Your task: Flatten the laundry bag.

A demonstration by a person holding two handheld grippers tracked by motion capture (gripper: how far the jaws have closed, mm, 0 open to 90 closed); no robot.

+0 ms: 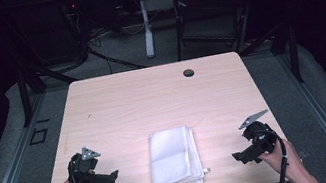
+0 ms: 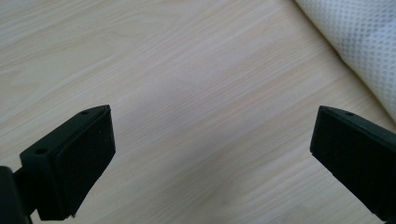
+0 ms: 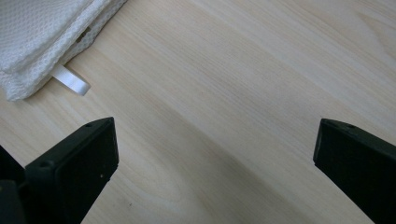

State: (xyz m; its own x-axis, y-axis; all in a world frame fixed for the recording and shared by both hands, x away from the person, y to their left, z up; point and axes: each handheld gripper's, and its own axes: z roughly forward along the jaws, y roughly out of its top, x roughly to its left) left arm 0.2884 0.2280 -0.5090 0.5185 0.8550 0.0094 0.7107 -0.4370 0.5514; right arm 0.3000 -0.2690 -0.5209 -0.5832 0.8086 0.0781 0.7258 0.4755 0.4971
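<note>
Folded white towel [image 1: 174, 158] sits at the near-centre of the wooden table [image 1: 152, 98], between the two grippers and well apart from both. It's a stack of several layers; the loose layer edges show along its right side, the left side looks like the fold.

Left gripper [image 1: 108, 179]: jaws spread wide, nothing between them, just bare tabletop under them in the left gripper view [image 2: 205, 154]. Right gripper [image 1: 241, 156]: same, jaws wide apart and empty [image 3: 215, 158]. Both point inward toward the towel.

Orientation: long axis runs near-to-far, roughly square to the front table edge, slightly skewed. A small white tag [image 3: 71, 79] pokes out at the near right corner, pointing right toward the right gripper.

Risks from here, as I read it:
- Pinching from the right side likely catches only the top layer or two, since the edges are loose there. The stack peels open instead of lifting whole.
- Grabbing the tag alone would drag the towel and swing it round.
- Uneven grab, one side ahead of the other, would skew the fold or slide the towel on the smooth wood.
- Near edge of the towel sits close to the front table edge; a pull toward the person could take it off.

Small dark round cap [image 1: 188, 72] at the far side, out of the way.
</note>
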